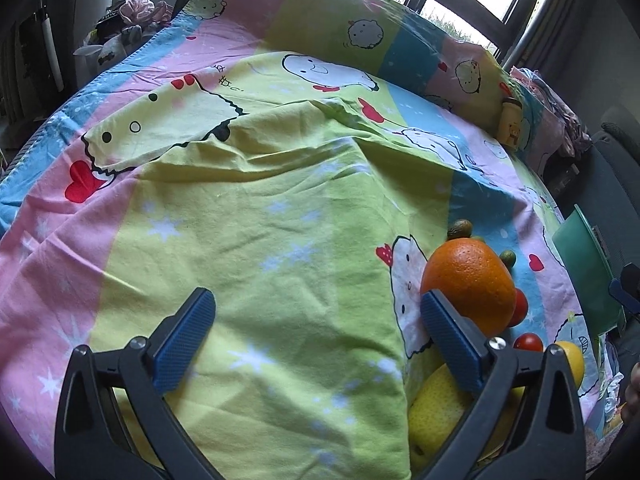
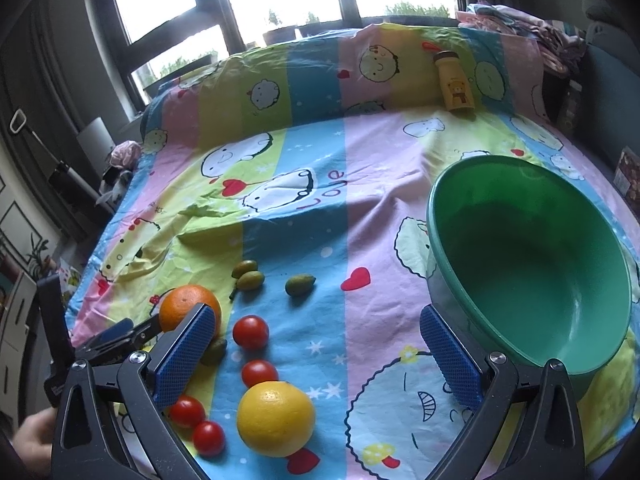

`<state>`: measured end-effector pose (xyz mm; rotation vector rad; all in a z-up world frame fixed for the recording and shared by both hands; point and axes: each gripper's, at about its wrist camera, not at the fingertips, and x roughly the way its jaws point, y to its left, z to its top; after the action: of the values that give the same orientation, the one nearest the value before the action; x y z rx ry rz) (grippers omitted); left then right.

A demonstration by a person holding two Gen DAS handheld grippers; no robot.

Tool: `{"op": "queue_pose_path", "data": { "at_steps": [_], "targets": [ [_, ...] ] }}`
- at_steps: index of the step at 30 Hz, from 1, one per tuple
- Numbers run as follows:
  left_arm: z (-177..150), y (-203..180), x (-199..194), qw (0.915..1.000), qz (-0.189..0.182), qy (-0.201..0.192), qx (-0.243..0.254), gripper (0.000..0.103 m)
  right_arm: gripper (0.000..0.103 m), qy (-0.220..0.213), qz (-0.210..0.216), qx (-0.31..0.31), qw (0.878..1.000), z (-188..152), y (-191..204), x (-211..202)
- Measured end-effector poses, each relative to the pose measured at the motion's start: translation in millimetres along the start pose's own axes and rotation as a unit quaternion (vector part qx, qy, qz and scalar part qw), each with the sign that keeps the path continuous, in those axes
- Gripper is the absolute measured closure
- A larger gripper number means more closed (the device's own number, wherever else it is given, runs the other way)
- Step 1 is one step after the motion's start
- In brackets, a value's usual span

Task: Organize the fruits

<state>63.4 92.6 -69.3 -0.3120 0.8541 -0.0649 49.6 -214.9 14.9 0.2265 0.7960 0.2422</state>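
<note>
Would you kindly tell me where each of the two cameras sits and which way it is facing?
Left wrist: on the left gripper, low over the bedsheet, facing the pillow end; its open blue fingers show, the orange by the right one.
Right wrist: on the right gripper, facing the window; open fingers, green bowl, yellow citrus, the left gripper and a hand show.
Shared: orange, bowl, sheet, yellow bottle.
</note>
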Motion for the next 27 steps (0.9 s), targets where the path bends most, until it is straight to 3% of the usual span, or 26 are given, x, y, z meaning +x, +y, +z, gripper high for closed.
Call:
{"op": "queue_pose_path", "data": {
  "at_steps": [27],
  "targets": [
    [-0.2, -0.7, 0.2, 1.0, 0.001, 0.0, 0.0, 0.0, 0.001, -0.015, 0.004, -0.009, 1.0, 2.4, 11.5, -10.2]
  ]
}}
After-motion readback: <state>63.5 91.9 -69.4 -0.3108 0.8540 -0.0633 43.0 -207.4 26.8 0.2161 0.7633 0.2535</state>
